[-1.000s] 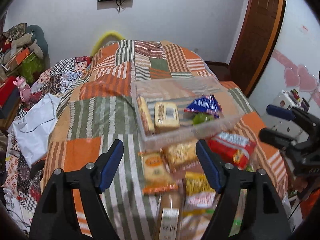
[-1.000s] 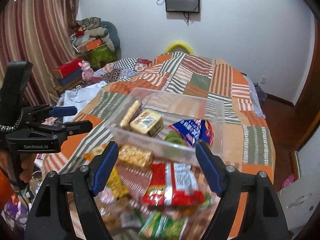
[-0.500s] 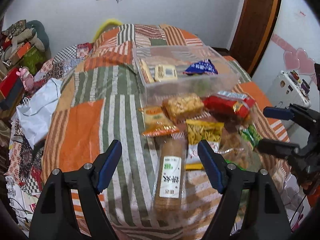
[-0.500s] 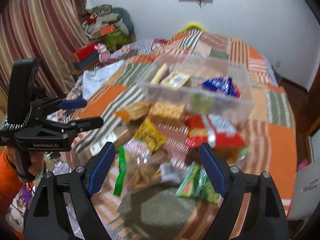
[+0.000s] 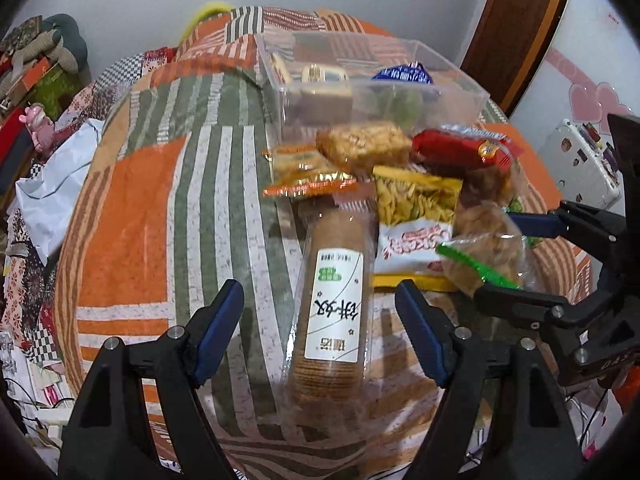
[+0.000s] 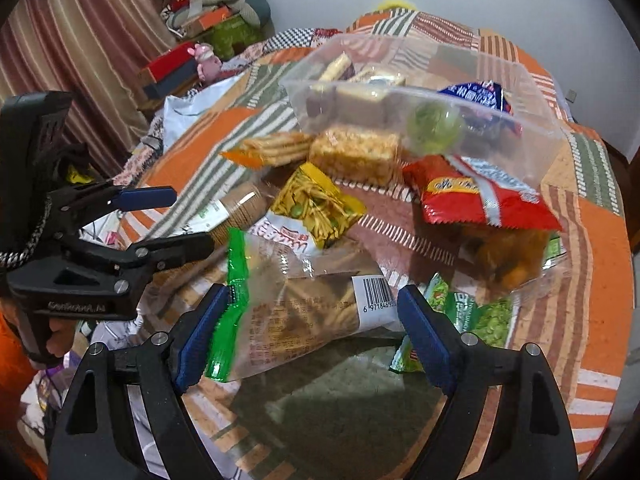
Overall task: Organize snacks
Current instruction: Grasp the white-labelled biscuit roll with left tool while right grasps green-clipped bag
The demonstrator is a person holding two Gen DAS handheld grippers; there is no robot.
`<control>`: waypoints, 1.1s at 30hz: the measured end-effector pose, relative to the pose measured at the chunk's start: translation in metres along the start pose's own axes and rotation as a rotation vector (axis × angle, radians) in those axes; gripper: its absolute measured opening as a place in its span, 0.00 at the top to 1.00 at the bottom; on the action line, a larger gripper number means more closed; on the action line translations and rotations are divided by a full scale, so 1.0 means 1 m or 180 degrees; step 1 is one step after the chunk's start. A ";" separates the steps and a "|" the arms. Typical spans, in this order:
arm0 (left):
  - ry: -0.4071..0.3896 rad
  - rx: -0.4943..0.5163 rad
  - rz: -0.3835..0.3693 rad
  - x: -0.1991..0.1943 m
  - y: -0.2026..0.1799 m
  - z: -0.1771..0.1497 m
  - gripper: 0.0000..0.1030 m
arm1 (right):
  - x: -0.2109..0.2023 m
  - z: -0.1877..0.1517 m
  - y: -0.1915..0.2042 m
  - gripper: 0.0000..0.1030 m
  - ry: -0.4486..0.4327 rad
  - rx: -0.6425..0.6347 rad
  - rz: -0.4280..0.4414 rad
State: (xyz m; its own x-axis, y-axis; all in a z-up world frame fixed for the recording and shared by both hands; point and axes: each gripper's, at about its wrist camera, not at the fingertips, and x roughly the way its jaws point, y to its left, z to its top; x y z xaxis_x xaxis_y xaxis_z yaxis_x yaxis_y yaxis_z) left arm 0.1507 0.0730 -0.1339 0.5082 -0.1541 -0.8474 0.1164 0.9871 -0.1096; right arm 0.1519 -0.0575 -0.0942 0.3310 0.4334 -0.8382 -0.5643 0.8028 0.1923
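A clear plastic bin (image 5: 456, 80) (image 6: 532, 80) stands on the quilted bed and holds a few snacks, among them a blue packet (image 5: 402, 74). Loose snacks lie in front of it. My left gripper (image 5: 320, 332) is open, its jaws on either side of a long biscuit sleeve (image 5: 334, 308). My right gripper (image 6: 308, 336) is open over a clear bag with a green strip (image 6: 296, 312). A red packet (image 6: 472, 196), a yellow packet (image 6: 316, 204) and a rice cracker block (image 6: 356, 154) lie further on.
The patchwork quilt (image 5: 160, 184) covers the bed. A white bag (image 5: 52, 192) and clutter lie at the left edge. A wooden door (image 5: 520, 20) and a white appliance (image 5: 580, 160) are to the right. Green packets (image 6: 476, 320) lie by the right gripper.
Both grippers have pulled back from the bin and dropped lower over the near snacks. The left now frames the biscuit sleeve, the right the green-strip bag. Both stay open.
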 end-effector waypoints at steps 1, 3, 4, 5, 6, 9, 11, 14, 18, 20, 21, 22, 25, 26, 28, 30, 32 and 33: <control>0.0005 -0.0006 -0.0003 0.002 0.000 -0.001 0.24 | 0.001 0.000 -0.001 0.17 0.0005 0.0011 -0.0001; 0.0033 -0.0029 -0.0034 0.007 0.002 -0.002 0.25 | 0.004 0.000 -0.002 0.16 0.0025 0.0023 0.0009; 0.0039 -0.0041 -0.0045 0.009 0.002 -0.003 0.25 | 0.007 0.000 -0.003 0.15 0.0056 0.0030 0.0022; 0.0041 -0.0055 -0.0052 0.011 0.003 -0.003 0.28 | 0.009 0.001 -0.004 0.15 0.0079 0.0035 0.0040; 0.0051 -0.0062 -0.0062 0.014 0.003 -0.003 0.34 | 0.010 0.001 -0.004 0.14 0.0079 0.0040 0.0050; 0.0102 -0.0086 -0.0113 0.022 0.004 -0.004 0.43 | 0.012 0.000 -0.002 0.14 0.0057 0.0012 0.0013; 0.0059 -0.0076 -0.0106 0.023 0.004 -0.005 0.47 | 0.013 0.000 -0.002 0.15 0.0057 0.0004 0.0016; 0.0028 -0.0019 -0.0097 0.023 0.002 -0.006 0.62 | 0.012 -0.001 -0.003 0.20 0.0010 0.0014 0.0054; 0.0013 -0.0021 -0.0099 0.021 0.003 -0.005 0.63 | 0.004 -0.001 -0.005 0.29 -0.0063 -0.0001 0.0060; -0.0002 -0.0017 -0.0097 0.018 0.002 -0.005 0.64 | -0.001 0.000 -0.006 0.32 -0.0107 -0.0011 0.0039; -0.0027 -0.0009 -0.0092 0.015 0.002 -0.005 0.65 | -0.004 0.000 -0.007 0.32 -0.0134 0.0002 0.0037; -0.0044 0.0000 -0.0086 0.013 0.001 -0.004 0.65 | -0.006 0.000 -0.009 0.33 -0.0149 0.0014 0.0042; -0.0122 0.0018 -0.0048 0.001 -0.001 -0.005 0.67 | -0.013 0.002 -0.014 0.34 -0.0224 0.0059 0.0036; -0.0159 0.0027 -0.0037 -0.002 -0.002 -0.005 0.67 | -0.017 0.002 -0.016 0.34 -0.0252 0.0072 0.0030; -0.0207 0.0060 -0.0037 -0.010 -0.004 -0.004 0.67 | -0.024 0.004 -0.018 0.34 -0.0313 0.0101 0.0035; -0.0251 0.0057 -0.0048 -0.016 -0.005 -0.003 0.67 | -0.031 0.007 -0.017 0.34 -0.0375 0.0108 0.0022; -0.0293 0.0041 -0.0070 -0.021 -0.005 -0.001 0.67 | -0.038 0.010 -0.018 0.34 -0.0446 0.0115 0.0016; -0.0321 0.0033 -0.0087 -0.025 -0.005 0.002 0.67 | -0.042 0.011 -0.018 0.34 -0.0492 0.0112 0.0012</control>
State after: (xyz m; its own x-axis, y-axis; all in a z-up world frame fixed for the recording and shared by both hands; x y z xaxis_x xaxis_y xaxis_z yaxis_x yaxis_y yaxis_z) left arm 0.1398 0.0718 -0.1113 0.5879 -0.1849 -0.7875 0.1400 0.9821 -0.1261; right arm 0.1567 -0.0855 -0.0567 0.4431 0.4921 -0.7493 -0.5398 0.8138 0.2153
